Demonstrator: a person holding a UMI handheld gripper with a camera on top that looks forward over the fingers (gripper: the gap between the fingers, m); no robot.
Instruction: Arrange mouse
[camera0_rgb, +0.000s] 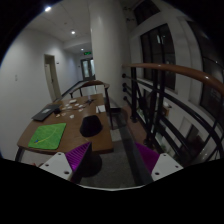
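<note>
My gripper (113, 160) is open and empty, its purple pads (78, 155) wide apart, held up in the air over a grey floor. Ahead and to the left stands a long brown table (70, 128). On its near end lies a green mat (45, 136). A dark rounded thing (91, 125) sits at the table's near right corner, just beyond my left finger; I cannot tell whether it is the mouse. A dark flat thing like a keyboard or laptop (45, 113) lies further back on the left of the table.
White papers (76, 111) lie mid-table. A railing with a wooden handrail (170, 72) and dark bars runs along the right. A white column (106, 50) stands behind the table. A corridor with doors runs back on the left.
</note>
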